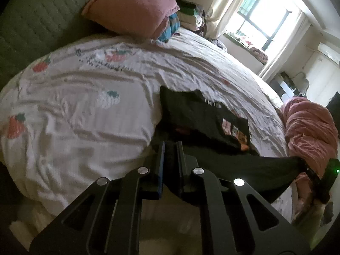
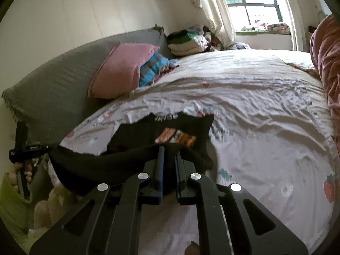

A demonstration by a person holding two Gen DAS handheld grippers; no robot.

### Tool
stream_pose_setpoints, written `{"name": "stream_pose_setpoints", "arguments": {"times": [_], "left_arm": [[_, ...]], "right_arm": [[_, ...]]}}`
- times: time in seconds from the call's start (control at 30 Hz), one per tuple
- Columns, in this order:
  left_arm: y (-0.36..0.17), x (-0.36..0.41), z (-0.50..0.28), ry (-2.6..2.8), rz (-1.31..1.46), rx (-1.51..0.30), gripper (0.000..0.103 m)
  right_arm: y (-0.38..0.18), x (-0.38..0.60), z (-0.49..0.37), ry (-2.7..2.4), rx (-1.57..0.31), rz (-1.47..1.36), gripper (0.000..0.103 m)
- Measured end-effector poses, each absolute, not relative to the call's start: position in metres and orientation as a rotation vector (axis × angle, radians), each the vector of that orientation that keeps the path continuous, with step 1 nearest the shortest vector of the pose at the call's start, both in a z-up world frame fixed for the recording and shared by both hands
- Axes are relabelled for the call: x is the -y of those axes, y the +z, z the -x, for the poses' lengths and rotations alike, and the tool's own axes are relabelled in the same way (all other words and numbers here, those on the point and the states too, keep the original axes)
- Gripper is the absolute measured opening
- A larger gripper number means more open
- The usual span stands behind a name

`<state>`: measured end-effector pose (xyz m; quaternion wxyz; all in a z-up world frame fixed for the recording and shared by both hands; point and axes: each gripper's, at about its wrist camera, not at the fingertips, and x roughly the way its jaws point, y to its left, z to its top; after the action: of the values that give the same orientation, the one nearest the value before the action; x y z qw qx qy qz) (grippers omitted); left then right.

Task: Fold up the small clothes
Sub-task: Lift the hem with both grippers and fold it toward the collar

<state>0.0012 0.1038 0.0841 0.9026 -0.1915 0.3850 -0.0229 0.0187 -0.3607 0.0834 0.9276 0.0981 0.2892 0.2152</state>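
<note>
a black garment [image 1: 204, 114] is seen lying partly on the strawberry-print sheet [image 1: 74, 106] near the bed's near edge, with one edge lifted off the bed and stretched between the two tools. in the left wrist view, the left gripper [image 1: 170, 146] is seen with its fingers drawn narrow, a strip of black cloth pinched between them; from there the lifted edge is carried off toward 3 o'clock, where it ends at the right gripper [image 1: 306, 165], seen small at the frame's right side, its fingers closed on the far corner as far as can be judged. the rest of the garment, with its printed patch [image 1: 233, 129], is laid out toward 1 o'clock from the left fingers. in the right wrist view, the right gripper [image 2: 170, 150] is likewise seen narrowed on the black cloth, and the taut edge is run toward 9 o'clock to the left gripper [image 2: 42, 147]; the body of the garment [image 2: 161, 127] is spread at 12 o'clock, just beyond the fingertips. the held edge's long axis is thus set crosswise to both tools, roughly along the bed's near side, and both grippers are judged about equally near the cloth on the bed. the fold is judged to depend on this edge being carried forward, toward 12 o'clock, over the resting part, with both ends kept level.
</note>
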Motion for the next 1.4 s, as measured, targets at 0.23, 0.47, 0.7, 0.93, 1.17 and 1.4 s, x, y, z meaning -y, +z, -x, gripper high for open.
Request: {"name": "stream_pose_setpoints", "arguments": {"times": [0.23,0.47,0.7,0.93,1.17,1.4], "left_arm": [[0.105,-0.099,-0.035,-0.011,0.35,-0.771,0.003],[0.114,-0.1,-0.077,0.006,0.347,-0.769,0.003],[0.115,-0.094,-0.117,0.037,0.316,-0.781,0.003],[0.103,-0.09,-0.155,0.066,0.29,-0.796,0.003],[0.084,-0.093,-0.181,0.102,0.283,-0.812,0.003],[0.06,-0.095,-0.202,0.112,0.275,-0.845,0.003]], "right_arm": [[0.096,0.359,-0.054,0.419,-0.551,-0.223,0.007],[0.101,0.361,-0.091,0.379,-0.54,-0.238,0.007],[0.094,0.363,-0.123,0.343,-0.558,-0.263,0.007],[0.078,0.363,-0.155,0.313,-0.595,-0.266,0.007],[0.064,0.357,-0.178,0.292,-0.63,-0.25,0.008],[0.045,0.349,-0.201,0.252,-0.68,-0.239,0.008]]}}
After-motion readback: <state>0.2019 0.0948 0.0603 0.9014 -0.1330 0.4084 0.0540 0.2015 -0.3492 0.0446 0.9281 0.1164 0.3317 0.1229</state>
